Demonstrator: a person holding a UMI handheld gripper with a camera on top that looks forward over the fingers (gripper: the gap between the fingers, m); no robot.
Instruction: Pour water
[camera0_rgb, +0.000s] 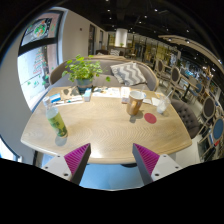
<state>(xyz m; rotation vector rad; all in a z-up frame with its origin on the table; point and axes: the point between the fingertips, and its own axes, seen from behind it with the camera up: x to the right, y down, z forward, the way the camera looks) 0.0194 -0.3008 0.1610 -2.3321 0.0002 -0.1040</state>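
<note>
A clear bottle with green contents stands on the left part of the light wooden table, well beyond my fingers. A tall amber cup stands farther back, right of the table's middle, with a red coaster beside it. A pale cup or jar stands just right of the amber cup. My gripper is open, its magenta pads spread wide, and it holds nothing. It hovers before the table's near edge.
A potted green plant stands at the table's far left side, with small items beside it. A grey sofa with a patterned cushion sits behind the table. Chairs stand to the right. Blue floor lies below the fingers.
</note>
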